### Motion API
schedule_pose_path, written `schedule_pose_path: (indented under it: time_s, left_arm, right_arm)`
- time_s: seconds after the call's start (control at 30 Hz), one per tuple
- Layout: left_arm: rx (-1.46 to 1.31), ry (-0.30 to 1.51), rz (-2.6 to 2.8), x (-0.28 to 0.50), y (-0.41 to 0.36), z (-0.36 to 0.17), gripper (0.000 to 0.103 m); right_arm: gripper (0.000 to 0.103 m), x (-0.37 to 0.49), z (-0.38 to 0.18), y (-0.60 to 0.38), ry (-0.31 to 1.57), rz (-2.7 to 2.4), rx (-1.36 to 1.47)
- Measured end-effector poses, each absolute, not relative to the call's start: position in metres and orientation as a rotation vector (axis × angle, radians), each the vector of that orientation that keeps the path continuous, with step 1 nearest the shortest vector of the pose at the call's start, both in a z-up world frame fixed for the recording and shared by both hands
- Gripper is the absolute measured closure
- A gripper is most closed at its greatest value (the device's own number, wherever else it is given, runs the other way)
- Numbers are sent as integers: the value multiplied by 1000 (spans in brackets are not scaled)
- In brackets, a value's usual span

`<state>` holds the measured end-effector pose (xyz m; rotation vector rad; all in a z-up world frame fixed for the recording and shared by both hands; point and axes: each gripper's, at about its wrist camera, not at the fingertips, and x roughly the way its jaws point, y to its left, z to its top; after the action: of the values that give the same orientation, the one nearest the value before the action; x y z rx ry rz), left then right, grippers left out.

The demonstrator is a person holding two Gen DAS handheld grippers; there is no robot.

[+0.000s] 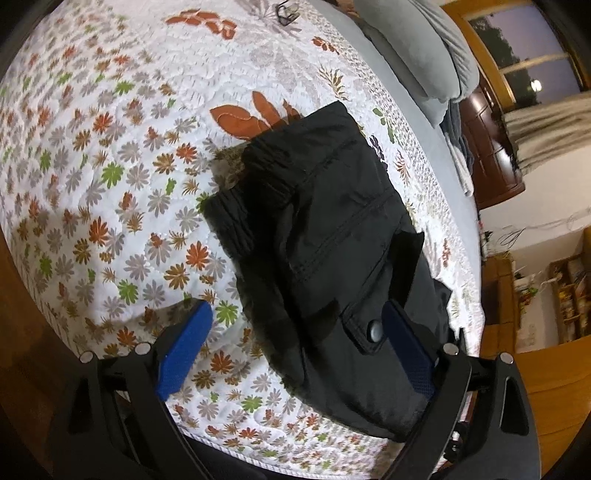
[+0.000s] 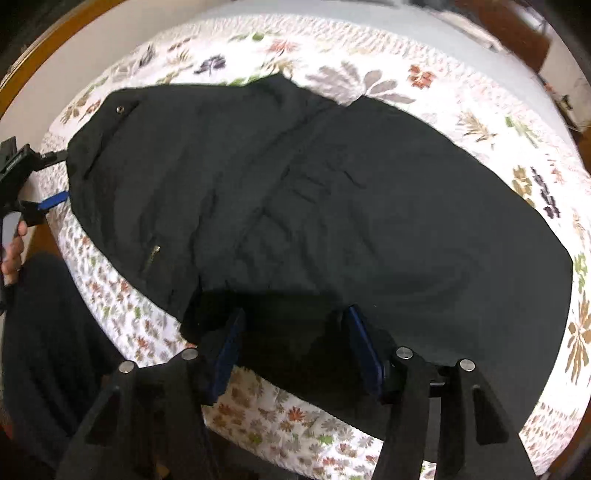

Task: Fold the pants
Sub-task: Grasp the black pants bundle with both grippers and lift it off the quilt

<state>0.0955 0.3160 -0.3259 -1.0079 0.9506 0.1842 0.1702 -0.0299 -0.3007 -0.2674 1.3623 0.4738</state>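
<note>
Black pants (image 1: 325,236) lie folded lengthwise on a flower-print bed quilt (image 1: 110,147), near the bed's front edge. A pocket flap with a round snap (image 1: 375,330) shows at the near end. My left gripper (image 1: 295,325) is open over this waistband end, its blue fingers (image 1: 184,350) wide apart, one on the quilt, one on the cloth. In the right wrist view the pants (image 2: 332,206) spread across the bed. My right gripper (image 2: 291,343) is open, its jaws straddling the near edge of the cloth. The left gripper shows at the far left of that view (image 2: 44,184).
Grey pillows (image 1: 424,48) lie at the head of the bed. Glasses (image 1: 286,13) rest on the far quilt. A wooden nightstand (image 1: 491,147), window and shelves stand beyond the bed. The person's dark-clothed legs (image 2: 48,332) are by the bed edge.
</note>
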Motion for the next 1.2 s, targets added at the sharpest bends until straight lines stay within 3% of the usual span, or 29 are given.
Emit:
schedule_pose_path:
  time_s: [0.1,0.27,0.43,0.7,1.0,1.2]
  left_arm:
    - [-1083,895,179,90,326,-325,10]
    - [-1284,835,178,92,345,-345,7]
    - [-1339,805,195,100,348,-352,3]
    - [-1309,786,185,102,339,-345,3]
    - [-1302,782,139,119,329,-334,3]
    - [-1429,768,176,103,342,-357,3]
  right_arm:
    - [41,195,-276,-31,1432,556,-183]
    - [22,263,-221,16,1476,842,-34]
    - [6,308,-201,117,1541,1095,-58]
    - [6,359,-259,285,1674,1260,-274]
    - [6,382,-324,349,1772,1304,-376]
    - [6,383,-347,374,1826,1369,-407]
